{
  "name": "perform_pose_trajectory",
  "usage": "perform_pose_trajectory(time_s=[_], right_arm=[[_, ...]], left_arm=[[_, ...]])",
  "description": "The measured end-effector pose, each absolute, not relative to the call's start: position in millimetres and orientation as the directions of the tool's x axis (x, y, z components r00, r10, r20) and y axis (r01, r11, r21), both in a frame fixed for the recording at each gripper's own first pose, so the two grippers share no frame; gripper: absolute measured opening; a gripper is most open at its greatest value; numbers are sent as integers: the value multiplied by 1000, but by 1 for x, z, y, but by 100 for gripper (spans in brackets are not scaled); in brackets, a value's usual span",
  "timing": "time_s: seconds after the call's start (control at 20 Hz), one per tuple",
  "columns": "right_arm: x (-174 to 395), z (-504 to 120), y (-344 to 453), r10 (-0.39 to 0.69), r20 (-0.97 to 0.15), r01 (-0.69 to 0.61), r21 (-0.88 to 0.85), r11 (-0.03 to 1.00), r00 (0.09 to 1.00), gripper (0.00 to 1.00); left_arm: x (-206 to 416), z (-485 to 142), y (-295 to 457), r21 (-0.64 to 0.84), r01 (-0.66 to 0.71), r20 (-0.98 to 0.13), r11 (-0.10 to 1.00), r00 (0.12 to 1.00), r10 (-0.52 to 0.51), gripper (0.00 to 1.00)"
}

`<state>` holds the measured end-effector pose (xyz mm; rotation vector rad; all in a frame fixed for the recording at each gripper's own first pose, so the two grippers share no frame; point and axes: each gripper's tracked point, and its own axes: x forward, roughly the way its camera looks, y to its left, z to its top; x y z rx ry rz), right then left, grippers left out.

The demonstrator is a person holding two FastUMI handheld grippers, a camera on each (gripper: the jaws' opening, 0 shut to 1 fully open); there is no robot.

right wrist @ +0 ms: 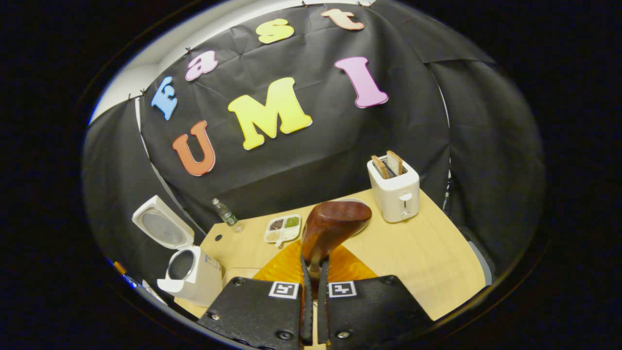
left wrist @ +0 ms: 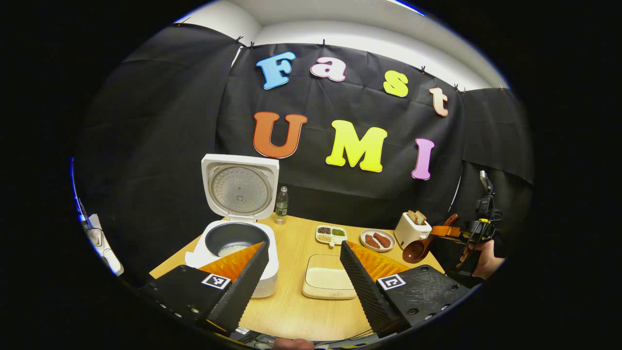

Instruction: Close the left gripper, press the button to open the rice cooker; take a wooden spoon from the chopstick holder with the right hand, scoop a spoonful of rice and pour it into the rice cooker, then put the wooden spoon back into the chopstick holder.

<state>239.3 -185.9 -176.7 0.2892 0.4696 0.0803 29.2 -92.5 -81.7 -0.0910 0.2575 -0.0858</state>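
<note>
Black cloth walled the booth behind a light wooden table (left wrist: 291, 311), whose near strip lay bare between my two claws. My left gripper (left wrist: 303, 257) stood wide open with nothing between its fingers, above the table in front of the white rice cooker (left wrist: 238, 243). That cooker's lid was upright and its dark pot held a little white rice. Just right of it sat a shallow cream tray of rice (left wrist: 326, 282), with open tabletop around it. My right gripper (right wrist: 313, 272) was clamped on the handle of the brown wooden spoon (right wrist: 333, 221), bowl raised above the table, near the white toaster (right wrist: 396, 192) with two slices. In the left gripper view that spoon (left wrist: 419, 250) hung at the table's right edge, a hand (left wrist: 483, 260) behind it. Most of the spoon's handle was hidden between my fingers; the small divided dish (right wrist: 283, 228) and a plate behind the spoon were partly covered, and I could not make out the chopstick holder
</note>
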Motion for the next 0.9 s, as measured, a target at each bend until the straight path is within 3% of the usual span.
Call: perform_pose_trajectory(time_s=[0.55,0.9], right_arm=[[248,-269,-177,104,-523,42,259,965,846,10],[255,-295,-170,74,-515,41,208,977,854,13]], left_arm=[[14,-84,-68,-77,-31,-298,997,954,6,94],[8,-77,-51,-63,-69,-295,996,954,47,94]])
